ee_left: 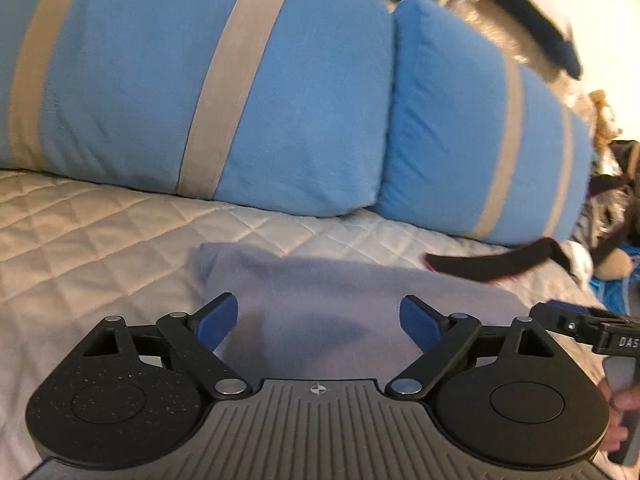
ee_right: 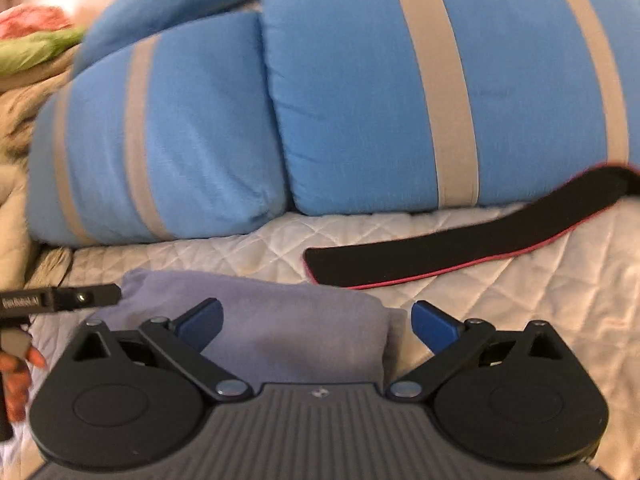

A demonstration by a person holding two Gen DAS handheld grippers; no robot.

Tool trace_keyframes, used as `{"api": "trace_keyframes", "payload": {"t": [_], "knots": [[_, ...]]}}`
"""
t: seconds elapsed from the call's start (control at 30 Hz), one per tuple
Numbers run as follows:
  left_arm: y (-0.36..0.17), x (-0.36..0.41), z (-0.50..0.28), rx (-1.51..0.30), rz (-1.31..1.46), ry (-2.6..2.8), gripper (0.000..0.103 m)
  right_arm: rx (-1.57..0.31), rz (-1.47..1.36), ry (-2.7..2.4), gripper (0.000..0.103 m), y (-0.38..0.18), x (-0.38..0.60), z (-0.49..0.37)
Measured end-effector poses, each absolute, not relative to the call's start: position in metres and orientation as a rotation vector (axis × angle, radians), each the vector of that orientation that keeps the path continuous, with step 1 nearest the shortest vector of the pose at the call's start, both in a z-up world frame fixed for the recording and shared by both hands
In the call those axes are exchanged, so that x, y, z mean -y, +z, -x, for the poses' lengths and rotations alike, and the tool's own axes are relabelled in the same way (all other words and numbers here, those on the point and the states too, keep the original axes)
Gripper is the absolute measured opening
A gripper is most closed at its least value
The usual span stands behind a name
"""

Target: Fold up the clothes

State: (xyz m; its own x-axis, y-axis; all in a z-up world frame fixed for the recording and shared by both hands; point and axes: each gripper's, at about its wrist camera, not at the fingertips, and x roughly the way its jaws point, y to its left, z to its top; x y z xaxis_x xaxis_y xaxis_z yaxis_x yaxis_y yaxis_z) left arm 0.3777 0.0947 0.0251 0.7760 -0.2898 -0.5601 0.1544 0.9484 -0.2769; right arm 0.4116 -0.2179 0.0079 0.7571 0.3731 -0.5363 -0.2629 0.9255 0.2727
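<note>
A folded lavender garment (ee_left: 332, 304) lies on the quilted bedspread (ee_left: 100, 232), right in front of both grippers; it also shows in the right wrist view (ee_right: 280, 320). My left gripper (ee_left: 319, 322) is open and empty, its blue pads (ee_left: 218, 320) spread just above the garment's near part. My right gripper (ee_right: 316, 326) is open and empty, with the garment's right edge between its pads (ee_right: 434, 326). The right gripper's body shows at the right edge of the left wrist view (ee_left: 592, 328); the left gripper's body shows at the left of the right wrist view (ee_right: 60, 298).
Two big blue pillows with beige stripes (ee_left: 240, 80) (ee_right: 400, 92) lean at the back of the bed. A black strap with red edging (ee_right: 460, 236) (ee_left: 492, 264) lies on the bedspread (ee_right: 520, 300) right of the garment. Plush toys and clutter (ee_left: 608, 200) sit at the far right.
</note>
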Motion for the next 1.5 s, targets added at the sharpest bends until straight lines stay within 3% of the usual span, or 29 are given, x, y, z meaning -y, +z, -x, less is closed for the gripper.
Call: {"api": "trace_keyframes", "payload": {"t": [0.57,0.8,1.03,1.5], "knots": [[0.036,-0.061,-0.176,-0.624,0.073,-0.294,0.096,-0.585,-0.053,0.331,0.103,0.015,0.2,-0.209],[-0.002,-0.059,-0.141,-0.655,0.097,-0.228,0.096,-0.599,0.011,0.223,0.102,-0.019,0.18,-0.154],[-0.014,-0.037,-0.122,-0.581,-0.029,-0.113,0.097,-0.416,-0.021,0.16,0.102,-0.039,0.18,-0.12],[-0.014,-0.016,-0.099,-0.605,-0.047,0.045,0.101,-0.461,-0.016,0.121,0.102,-0.034,0.175,-0.114]]}}
